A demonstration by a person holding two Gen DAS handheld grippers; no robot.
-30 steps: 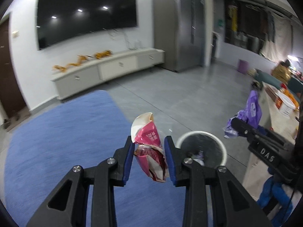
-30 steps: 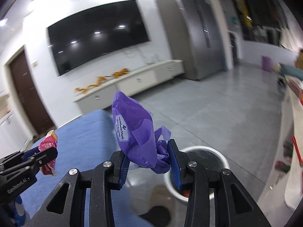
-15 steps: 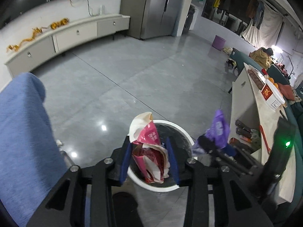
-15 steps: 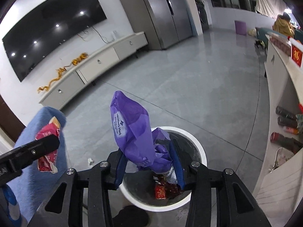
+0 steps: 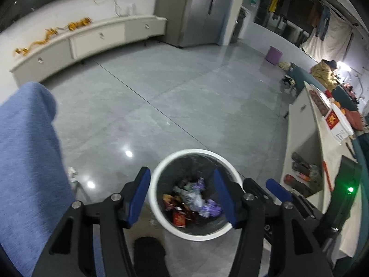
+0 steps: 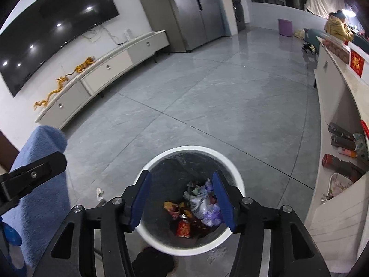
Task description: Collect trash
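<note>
Crumpled wrappers (image 5: 191,203) fill the round white bin (image 5: 161,175); left gripper (image 5: 182,196) and right gripper (image 6: 182,198) hang above, jaws opening, empty.

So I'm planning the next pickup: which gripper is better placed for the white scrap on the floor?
Left gripper: probably. The crumpled scrap lies on its side, nearer its empty, opening jaws than the right gripper.

We've got our left gripper (image 5: 182,198) hanging right over the white trash bin (image 5: 161,180), fingers (image 5: 138,194) opening with nothing between them, crumpled wrappers (image 5: 193,202) piled at the bottom, the right gripper (image 5: 276,190) just beside, and a blue blanket (image 5: 25,152) off left.
</note>
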